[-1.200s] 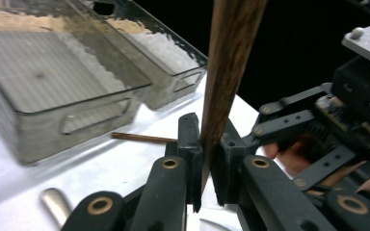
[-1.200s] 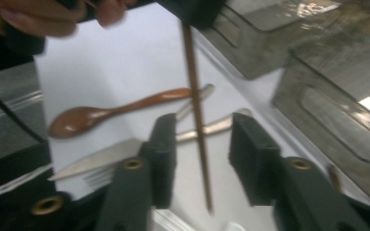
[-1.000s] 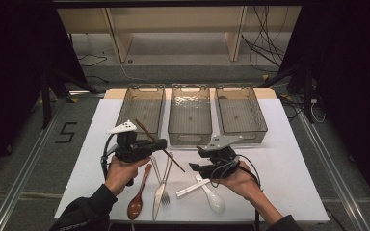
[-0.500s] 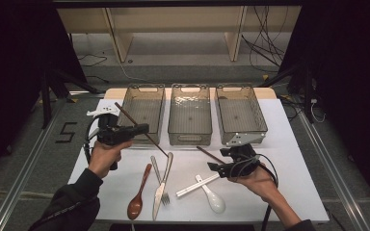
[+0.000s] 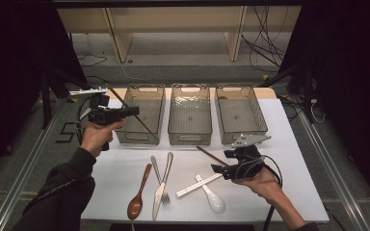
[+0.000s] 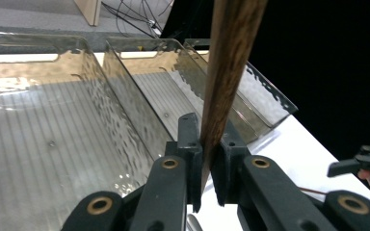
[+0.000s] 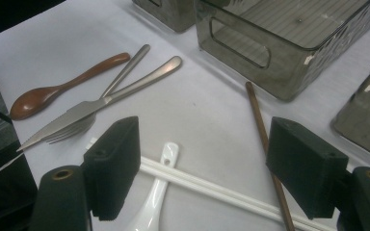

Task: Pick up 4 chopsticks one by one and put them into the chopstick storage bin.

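1. High view: the left gripper [image 5: 134, 111] is raised beside the left bin [image 5: 141, 113], its jaws pinching a dark wooden chopstick [image 5: 131, 111] that slants across the bin's opening. The right gripper [image 5: 215, 168] sits low over the white table [image 5: 294, 163], near a second dark chopstick [image 5: 211, 156] that lies flat in front of the middle bin [image 5: 190, 113]. The right bin [image 5: 241, 114] stands just beside that one. On the table lie a wooden spoon [image 5: 138, 196], a knife [image 5: 161, 187], a fork [image 5: 160, 185], a white chopstick pair [image 5: 197, 186] and a white soup spoon [image 5: 213, 196].

2. Left gripper view: the jaws press tight on the dark wooden chopstick [image 6: 226, 72], which rises steeply between them, above the clear bins.

3. Right gripper view: the jaws stand wide apart, having just been opening, with nothing pinched. The second dark chopstick [image 7: 260, 120] rests on the table just inside the right-hand jaw, and the white chopstick pair [image 7: 207, 188] and white soup spoon [image 7: 159, 192] lie between the jaws.
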`<act>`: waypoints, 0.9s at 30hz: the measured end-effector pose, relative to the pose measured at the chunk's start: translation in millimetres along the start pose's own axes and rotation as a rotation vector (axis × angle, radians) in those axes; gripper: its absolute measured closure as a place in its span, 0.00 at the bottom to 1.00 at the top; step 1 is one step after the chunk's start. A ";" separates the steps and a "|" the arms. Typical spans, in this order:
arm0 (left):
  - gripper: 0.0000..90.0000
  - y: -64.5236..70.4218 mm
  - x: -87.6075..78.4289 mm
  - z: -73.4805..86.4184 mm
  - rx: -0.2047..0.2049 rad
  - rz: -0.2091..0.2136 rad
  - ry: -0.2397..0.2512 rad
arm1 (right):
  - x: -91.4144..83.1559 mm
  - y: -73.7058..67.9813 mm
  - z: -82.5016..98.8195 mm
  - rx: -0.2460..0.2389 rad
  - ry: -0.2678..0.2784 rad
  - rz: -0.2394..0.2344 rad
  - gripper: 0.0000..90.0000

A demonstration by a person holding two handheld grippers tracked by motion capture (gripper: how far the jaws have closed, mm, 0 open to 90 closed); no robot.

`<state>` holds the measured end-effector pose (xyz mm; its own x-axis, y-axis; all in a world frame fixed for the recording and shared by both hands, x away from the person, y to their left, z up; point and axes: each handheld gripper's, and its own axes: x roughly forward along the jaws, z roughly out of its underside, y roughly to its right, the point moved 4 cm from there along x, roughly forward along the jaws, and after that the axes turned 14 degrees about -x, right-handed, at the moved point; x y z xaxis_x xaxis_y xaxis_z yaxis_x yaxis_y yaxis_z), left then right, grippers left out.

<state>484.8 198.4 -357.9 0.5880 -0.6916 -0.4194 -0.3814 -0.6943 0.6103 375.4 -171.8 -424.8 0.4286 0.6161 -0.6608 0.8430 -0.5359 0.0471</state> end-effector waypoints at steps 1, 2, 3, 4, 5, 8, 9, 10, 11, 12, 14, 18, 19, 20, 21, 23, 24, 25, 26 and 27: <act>0.92 -0.9 0.5 -2.4 -0.001 -0.004 0.000 | -0.5 0.3 0.3 0.000 0.001 0.000 0.31; 0.92 -2.1 1.3 -5.6 -0.002 -0.009 0.001 | -0.8 0.6 0.4 0.000 0.002 0.001 0.31; 0.92 -3.8 2.3 -9.5 -0.004 -0.018 0.003 | -1.3 0.9 0.4 0.002 0.004 0.002 0.31; 0.92 -4.5 3.2 -12.3 -0.010 -0.019 0.003 | -2.1 1.2 0.5 0.002 0.007 0.000 0.30; 0.92 -5.1 4.1 -14.9 -0.008 -0.023 0.000 | -2.5 1.1 0.5 0.006 0.008 0.000 0.30; 0.92 -6.1 6.7 -22.1 -0.007 -0.035 -0.002 | -3.3 1.2 0.9 0.006 0.012 -0.004 0.29; 0.92 -6.8 7.3 -24.0 -0.008 -0.040 0.000 | -3.4 1.2 0.9 0.006 0.012 -0.004 0.29; 0.92 -8.4 8.3 -26.4 -0.010 -0.048 0.001 | -3.4 1.1 0.9 0.004 0.013 -0.002 0.29; 0.92 -10.6 9.8 -28.7 -0.012 -0.059 0.000 | -3.7 0.5 0.9 0.005 0.012 -0.005 0.29; 0.92 -13.0 11.7 -30.6 -0.018 -0.067 0.000 | -3.7 0.2 0.7 0.001 0.014 -0.006 0.29; 0.92 -18.0 15.6 -33.3 -0.029 -0.082 -0.005 | -3.5 -0.2 0.2 0.000 0.014 -0.006 0.28; 0.92 -23.1 24.0 -34.9 -0.045 -0.098 -0.020 | -3.1 -0.5 0.0 -0.001 0.014 -0.010 0.28; 0.92 -23.8 26.5 -34.6 -0.043 -0.106 -0.028 | -2.9 -0.5 0.1 -0.001 0.015 -0.010 0.28; 0.92 -24.9 29.8 -34.2 -0.045 -0.115 -0.040 | -2.6 -0.4 0.4 -0.004 0.014 -0.010 0.28; 0.92 -25.8 31.4 -34.1 -0.045 -0.120 -0.043 | -2.3 -0.3 0.7 -0.006 0.013 -0.011 0.28; 0.92 -29.0 35.7 -33.6 -0.051 -0.128 -0.053 | -2.1 -0.5 0.7 -0.006 0.013 -0.011 0.28; 0.92 -30.7 38.6 -33.1 -0.055 -0.134 -0.055 | -2.1 -0.6 0.6 -0.007 0.013 -0.012 0.28; 0.92 -32.0 40.5 -32.8 -0.054 -0.141 -0.059 | -2.1 -0.9 0.5 -0.005 0.012 -0.013 0.28; 0.92 -32.9 41.8 -32.5 -0.054 -0.144 -0.060 | -2.0 -1.0 0.5 -0.006 0.013 -0.014 0.28; 0.92 -34.2 43.3 -32.1 -0.054 -0.147 -0.063 | -1.9 -1.1 0.5 -0.005 0.013 -0.014 0.28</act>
<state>546.2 198.5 -375.3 0.5880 -0.5956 -0.5473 -0.2549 -0.7786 0.5734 373.5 -172.7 -423.9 0.4205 0.6309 -0.6520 0.8507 -0.5239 0.0417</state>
